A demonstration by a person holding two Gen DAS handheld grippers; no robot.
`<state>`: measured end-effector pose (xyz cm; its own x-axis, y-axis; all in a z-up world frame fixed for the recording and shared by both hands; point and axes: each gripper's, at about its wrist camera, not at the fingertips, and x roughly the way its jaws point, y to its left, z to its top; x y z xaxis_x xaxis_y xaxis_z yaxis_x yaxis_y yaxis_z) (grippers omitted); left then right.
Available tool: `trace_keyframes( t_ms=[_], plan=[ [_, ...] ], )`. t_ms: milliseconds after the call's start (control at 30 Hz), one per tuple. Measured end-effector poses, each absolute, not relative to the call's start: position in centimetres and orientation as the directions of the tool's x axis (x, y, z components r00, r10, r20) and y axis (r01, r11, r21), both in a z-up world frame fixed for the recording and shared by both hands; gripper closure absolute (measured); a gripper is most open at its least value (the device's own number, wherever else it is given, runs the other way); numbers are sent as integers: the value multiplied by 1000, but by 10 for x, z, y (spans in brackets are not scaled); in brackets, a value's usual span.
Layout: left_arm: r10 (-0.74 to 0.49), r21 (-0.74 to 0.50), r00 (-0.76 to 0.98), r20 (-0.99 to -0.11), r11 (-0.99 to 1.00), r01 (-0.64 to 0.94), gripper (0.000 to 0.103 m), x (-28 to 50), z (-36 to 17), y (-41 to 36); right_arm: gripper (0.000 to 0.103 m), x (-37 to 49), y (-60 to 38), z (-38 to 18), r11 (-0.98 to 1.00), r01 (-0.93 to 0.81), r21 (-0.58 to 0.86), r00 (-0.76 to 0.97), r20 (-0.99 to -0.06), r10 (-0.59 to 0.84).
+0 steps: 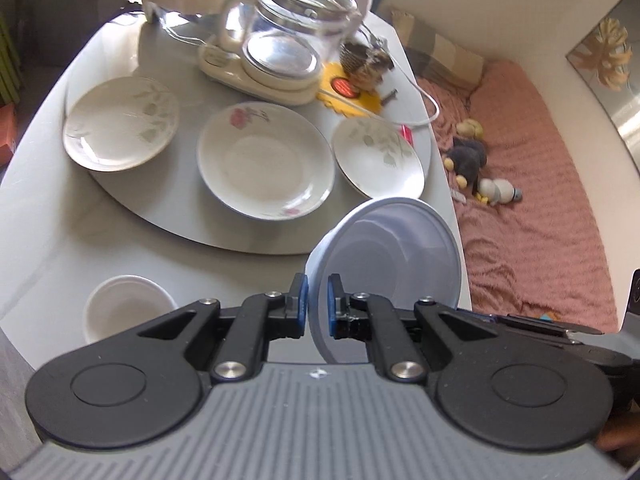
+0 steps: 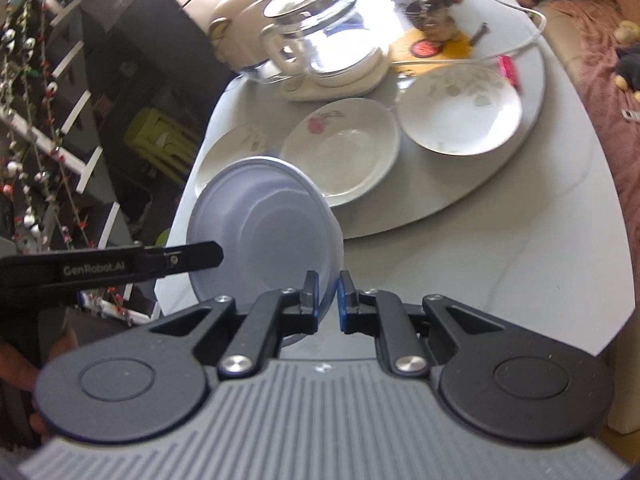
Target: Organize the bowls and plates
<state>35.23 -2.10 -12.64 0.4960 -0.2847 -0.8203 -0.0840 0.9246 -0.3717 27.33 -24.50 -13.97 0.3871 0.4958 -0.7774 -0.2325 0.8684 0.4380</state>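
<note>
While both my grippers, left gripper and right gripper, clamp opposite rims of the blue bowl, it hangs tilted, nearer than the pink-flower plate.

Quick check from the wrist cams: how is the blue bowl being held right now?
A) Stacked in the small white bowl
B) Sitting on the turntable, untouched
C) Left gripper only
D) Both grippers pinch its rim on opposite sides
D: the left gripper and the right gripper each clamp the rim of the tilted blue bowl, held clear of the table.
</note>
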Motion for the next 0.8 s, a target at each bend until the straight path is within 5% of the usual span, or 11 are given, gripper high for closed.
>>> trace_keyframes(
  t_ms=[800],
  plan=[
    [-201,-396,586,-785,890,-226,93,286,-127,120,90,274,-116,-138,822,-371,432,277,-793,542]
  ],
)
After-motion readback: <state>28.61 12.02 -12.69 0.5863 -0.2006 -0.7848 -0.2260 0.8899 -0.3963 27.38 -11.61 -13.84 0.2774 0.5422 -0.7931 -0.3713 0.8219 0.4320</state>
